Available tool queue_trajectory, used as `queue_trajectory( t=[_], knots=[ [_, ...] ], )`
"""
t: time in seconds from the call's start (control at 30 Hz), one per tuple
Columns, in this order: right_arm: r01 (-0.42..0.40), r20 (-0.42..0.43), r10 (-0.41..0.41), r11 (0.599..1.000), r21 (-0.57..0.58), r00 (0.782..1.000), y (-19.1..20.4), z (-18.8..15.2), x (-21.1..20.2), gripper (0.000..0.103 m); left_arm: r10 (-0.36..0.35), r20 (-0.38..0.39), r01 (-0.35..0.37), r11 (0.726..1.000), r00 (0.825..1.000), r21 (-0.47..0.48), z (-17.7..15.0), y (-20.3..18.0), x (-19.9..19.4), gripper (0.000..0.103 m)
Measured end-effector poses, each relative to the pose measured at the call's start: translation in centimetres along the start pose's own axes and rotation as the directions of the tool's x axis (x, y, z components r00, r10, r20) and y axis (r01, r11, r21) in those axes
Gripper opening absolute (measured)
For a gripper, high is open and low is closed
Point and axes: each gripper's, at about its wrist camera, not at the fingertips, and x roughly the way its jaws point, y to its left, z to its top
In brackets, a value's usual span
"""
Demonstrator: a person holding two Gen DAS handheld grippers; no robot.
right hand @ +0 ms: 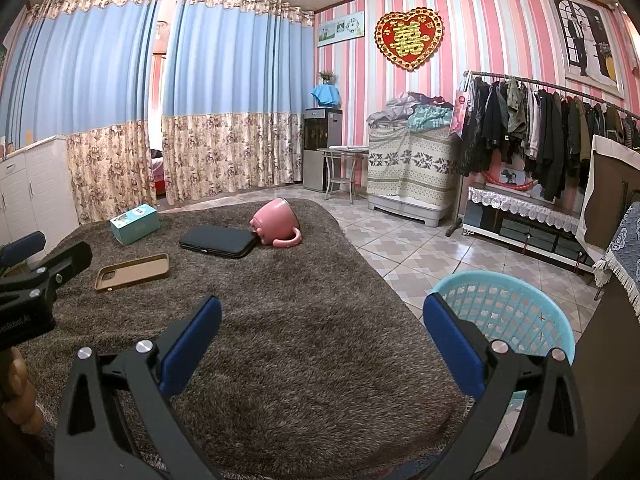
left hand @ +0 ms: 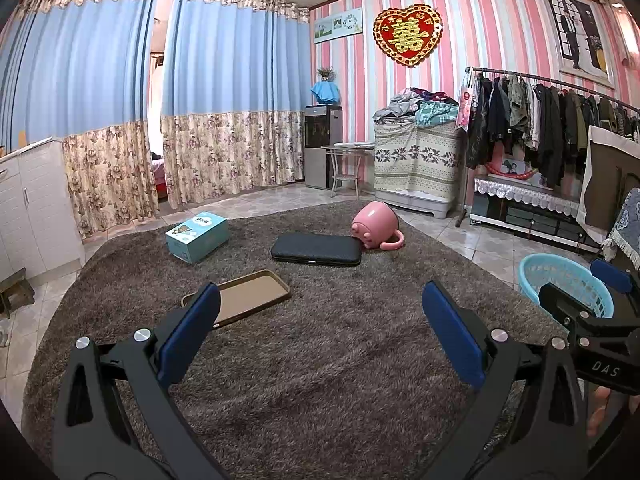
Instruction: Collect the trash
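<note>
On the left of the brown shaggy rug [left hand: 320, 360] a light blue box [left hand: 197, 237] lies near the rug's far edge, and nearer the cameras lies a brown phone case [left hand: 244, 298], face up and partly hidden behind a blue finger pad in the left wrist view. The left gripper [left hand: 320, 320] hangs above the rug with its jaws spread wide and nothing between them. Further right lies a flat black case [left hand: 316, 250], and a pink mug [left hand: 374, 226] on its side touches the case's right end. The right gripper [right hand: 322, 328] hangs over the rug's right part, jaws also spread wide and holding nothing. Rightmost, a light blue plastic basket [right hand: 504, 308] stands on the tiled floor [right hand: 400, 248], just beside the rug's edge.
</note>
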Motion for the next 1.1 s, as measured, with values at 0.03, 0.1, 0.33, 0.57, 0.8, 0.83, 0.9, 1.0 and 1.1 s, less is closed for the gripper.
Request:
queue_trajectory(
  t=[0.03, 0.1, 0.33, 0.57, 0.8, 0.83, 0.9, 1.0, 1.1],
  knots=[
    [0.000, 0.000, 0.000, 1.000, -0.001, 1.000, -0.01, 0.00, 0.02, 0.099, 0.000, 0.000, 0.000, 1.000, 1.000, 0.000, 0.00, -0.01, 0.01, 0.098],
    [0.001, 0.000, -0.001, 1.000, -0.001, 1.000, 0.04, -0.02, 0.01, 0.099, -0.001, 0.000, 0.001, 1.000, 1.000, 0.000, 0.05, 0.01, 0.05, 0.098],
    [0.001, 0.000, -0.001, 1.000, -0.001, 1.000, 0.02, -0.04, 0.03, 0.099, 0.001, 0.002, -0.001, 1.000, 1.000, 0.001, -0.02, 0.00, 0.02, 0.098],
    [0.001, 0.001, -0.001, 1.000, -0.001, 1.000, 0.00, -0.04, 0.04, 0.099, 0.000, 0.000, 0.000, 1.000, 1.000, 0.001, -0.08, 0.06, 0.02, 0.098],
    [0.001, 0.001, -0.001, 1.000, 0.000, 1.000, -0.01, -0.07, 0.08, 0.099, 0.000, -0.002, 0.000, 1.000, 1.000, 0.000, -0.05, 0.06, 0.06, 0.098],
    [0.001, 0.002, -0.001, 1.000, 0.000, 1.000, -0.04, -0.06, 0.09, 0.099, 0.001, -0.001, -0.001, 1.000, 1.000, 0.002, -0.05, 0.06, 0.04, 0.098],
    [0.000, 0.002, 0.000, 1.000, 0.000, 1.000, -0.01, -0.09, 0.08, 0.099, 0.001, 0.003, -0.001, 1.000, 1.000, 0.002, -0.09, 0.09, 0.02, 0.098],
    [0.001, 0.003, -0.001, 1.000, -0.001, 1.000, -0.08, -0.04, 0.14, 0.099, 0.000, 0.004, 0.000, 1.000, 1.000, 0.002, 0.02, 0.15, 0.03, 0.098],
    [0.000, 0.002, 0.000, 1.000, 0.000, 1.000, -0.02, -0.08, 0.13, 0.099, 0.001, 0.003, -0.001, 1.000, 1.000, 0.002, 0.09, 0.13, 0.12, 0.098]
  ],
)
